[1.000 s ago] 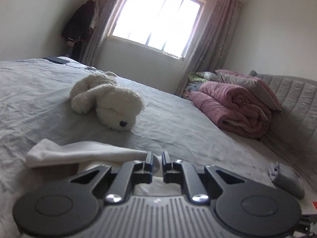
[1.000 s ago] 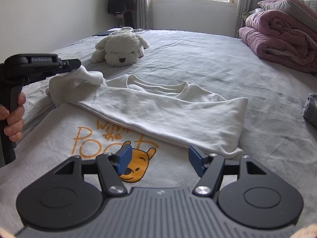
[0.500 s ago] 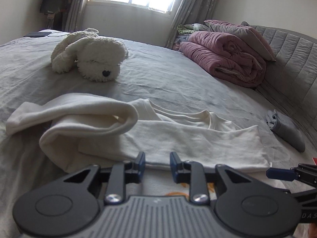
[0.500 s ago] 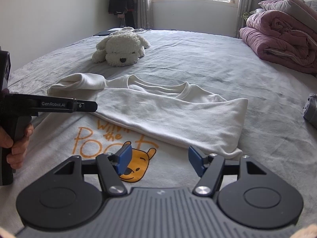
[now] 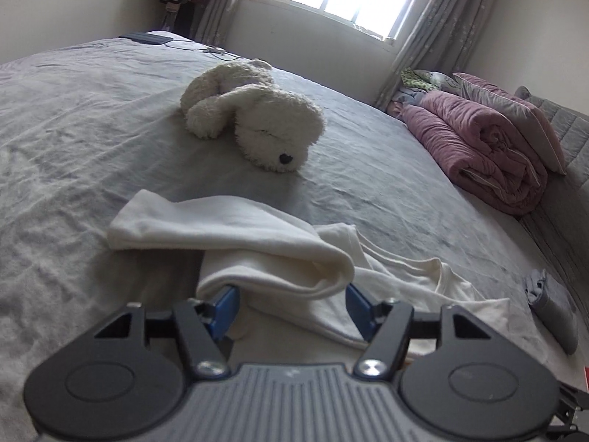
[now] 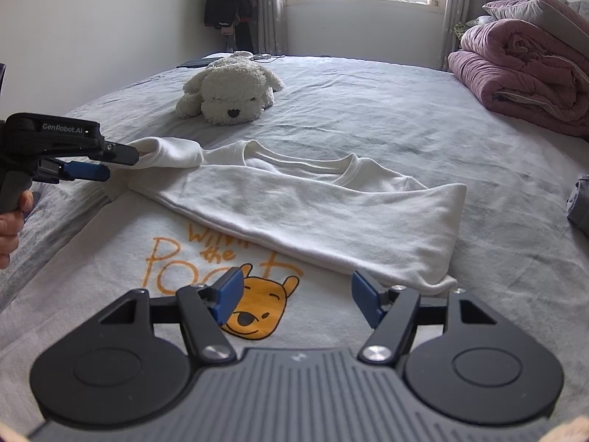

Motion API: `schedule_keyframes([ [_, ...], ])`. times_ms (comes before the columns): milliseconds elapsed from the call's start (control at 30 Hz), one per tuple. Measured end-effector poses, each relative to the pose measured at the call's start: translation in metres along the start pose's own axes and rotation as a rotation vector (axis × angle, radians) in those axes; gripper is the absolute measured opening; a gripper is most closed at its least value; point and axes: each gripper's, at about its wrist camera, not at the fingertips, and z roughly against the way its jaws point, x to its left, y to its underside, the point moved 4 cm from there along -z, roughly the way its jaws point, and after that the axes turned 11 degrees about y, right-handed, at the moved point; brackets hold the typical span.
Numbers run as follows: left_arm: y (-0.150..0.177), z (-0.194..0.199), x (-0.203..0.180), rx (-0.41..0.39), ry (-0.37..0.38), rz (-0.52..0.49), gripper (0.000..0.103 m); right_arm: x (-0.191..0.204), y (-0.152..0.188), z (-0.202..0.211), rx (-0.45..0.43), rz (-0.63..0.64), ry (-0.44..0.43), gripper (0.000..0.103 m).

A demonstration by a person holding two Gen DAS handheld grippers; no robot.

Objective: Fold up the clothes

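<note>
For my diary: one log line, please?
left gripper: opening, at sleeve | right gripper: open, empty | shirt: half-folded

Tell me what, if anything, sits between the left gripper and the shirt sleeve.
Nothing visible. The left gripper is right at the sleeve, its jaws opening with a fold of the cloth between them. The plush dog lies farther back on the bed, clear of both.

Your left hand (image 6: pixel 11 221) is cut off at the frame edge, and the folded sleeve (image 6: pixel 331 217) hides part of the shirt's orange lettering (image 6: pixel 206 254).
</note>
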Motion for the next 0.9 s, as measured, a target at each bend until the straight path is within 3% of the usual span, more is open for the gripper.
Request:
schedule_keyframes([
  [133,-0.007,-0.002,0.018,0.01,-0.032,0.107,0.067,0.0,0.001,0.0,0.002,-0.001,0.0,0.069],
  [267,-0.012,0.0,0.029,0.019,0.025,0.229,0.067,-0.001,0.001,0.0,0.003,-0.002,0.001,0.069],
  [400,-0.019,0.009,0.027,0.019,0.091,0.269,0.067,-0.001,0.0,0.0,0.002,-0.004,0.002,0.069],
  [667,-0.032,0.029,0.026,-0.029,0.152,0.318,0.069,-0.003,-0.001,-0.001,0.001,-0.009,0.003,0.069],
  [900,-0.035,0.018,0.041,-0.056,0.06,0.315,0.072,-0.003,0.001,-0.003,0.012,-0.02,0.002,0.069],
])
